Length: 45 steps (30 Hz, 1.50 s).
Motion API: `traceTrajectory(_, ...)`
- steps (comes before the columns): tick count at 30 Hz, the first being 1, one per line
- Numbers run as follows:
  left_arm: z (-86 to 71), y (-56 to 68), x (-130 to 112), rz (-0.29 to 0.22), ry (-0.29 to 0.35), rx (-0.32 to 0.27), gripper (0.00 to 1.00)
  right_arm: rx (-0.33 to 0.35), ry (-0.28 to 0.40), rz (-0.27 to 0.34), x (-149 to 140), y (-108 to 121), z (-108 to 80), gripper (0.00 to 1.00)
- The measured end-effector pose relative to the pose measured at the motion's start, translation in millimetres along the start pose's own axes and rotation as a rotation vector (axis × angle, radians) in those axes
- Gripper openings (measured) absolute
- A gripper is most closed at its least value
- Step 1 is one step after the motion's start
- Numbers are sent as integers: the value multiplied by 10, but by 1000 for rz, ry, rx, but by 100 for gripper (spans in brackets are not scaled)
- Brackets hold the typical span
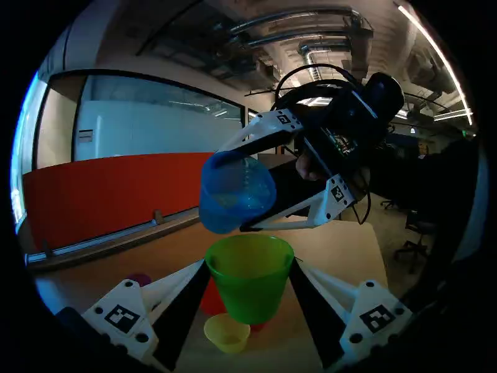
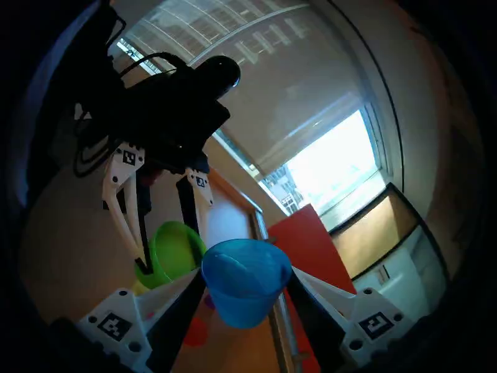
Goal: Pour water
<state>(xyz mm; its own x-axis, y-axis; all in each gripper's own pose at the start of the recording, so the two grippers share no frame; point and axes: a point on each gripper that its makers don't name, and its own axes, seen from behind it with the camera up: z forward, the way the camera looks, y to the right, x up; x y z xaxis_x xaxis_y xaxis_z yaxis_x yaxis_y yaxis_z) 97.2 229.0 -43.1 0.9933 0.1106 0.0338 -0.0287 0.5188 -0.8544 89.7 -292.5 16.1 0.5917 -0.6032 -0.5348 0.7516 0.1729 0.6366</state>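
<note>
Left gripper clamps green cup, upright. Right gripper clamps blue cup, tilted just above green rim. No stream visible; pour seems barely begun, further tipping and emptying left.

Both views dim, indoor, with a cool cast. Strong fisheye bending toward the edges.

Left gripper view: ceiling light strips up and right of the blue cup give small glare; the cup glows translucent.

Right gripper view: window up-right of the blue cup is blown out white, and everything up-left of it is backlit, near-black. Focus is slightly soft.
</note>
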Motion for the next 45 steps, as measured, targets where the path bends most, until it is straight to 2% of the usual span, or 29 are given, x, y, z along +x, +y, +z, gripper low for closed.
traceTrajectory(22,20,17,26,-4,13,-10,87,-6,-26,-112,54,115,19,91)
traceTrajectory(45,18,36,46,1,14,-14,87,-12,-41,-171,51,138,25,91)
